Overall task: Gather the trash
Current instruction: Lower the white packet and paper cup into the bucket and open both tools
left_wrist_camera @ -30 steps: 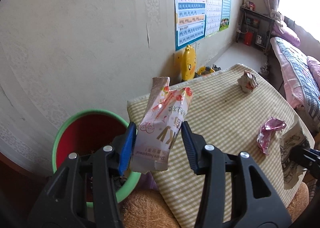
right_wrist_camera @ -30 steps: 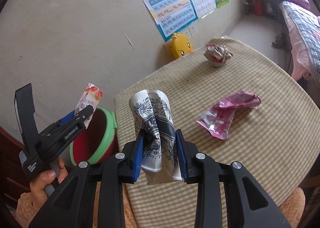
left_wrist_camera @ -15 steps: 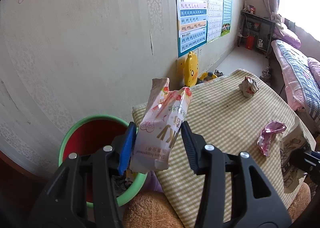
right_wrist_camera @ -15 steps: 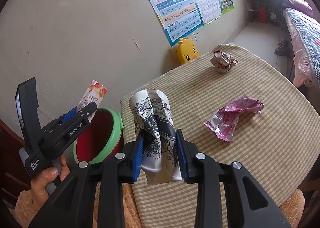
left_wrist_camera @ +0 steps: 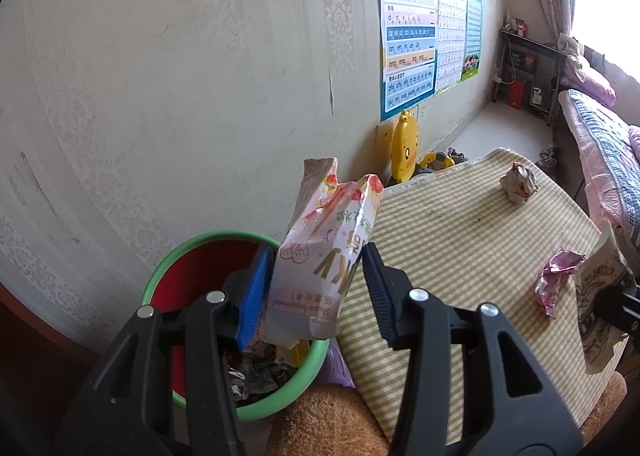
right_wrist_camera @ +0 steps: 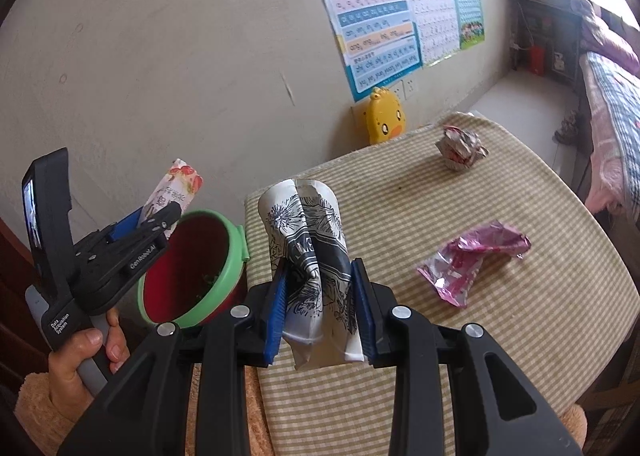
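My left gripper [left_wrist_camera: 316, 268] holds a pink and white snack wrapper [left_wrist_camera: 324, 252] over the near rim of the green-rimmed red bin [left_wrist_camera: 192, 252]; its jaws look partly apart, the wrapper leaning on the left pad. The bin holds crumpled trash. My right gripper [right_wrist_camera: 320, 288] is shut on a black and white wrapper [right_wrist_camera: 308, 240], above the checked table's [right_wrist_camera: 440, 356] left edge. In the right wrist view the left gripper [right_wrist_camera: 160, 216] sits above the bin [right_wrist_camera: 224, 280]. A pink foil wrapper [right_wrist_camera: 472, 256] and a crumpled paper ball [right_wrist_camera: 460, 146] lie on the table.
The bin stands on the floor between the wall and the table's left edge. A yellow duck toy [right_wrist_camera: 384, 116] stands by the wall behind the table. Posters hang on the wall. A bed [right_wrist_camera: 612, 116] lies at the right.
Both grippers have moved left and back toward the bin with their wrappers. The left gripper's wrapper now hangs over the bin's rim.
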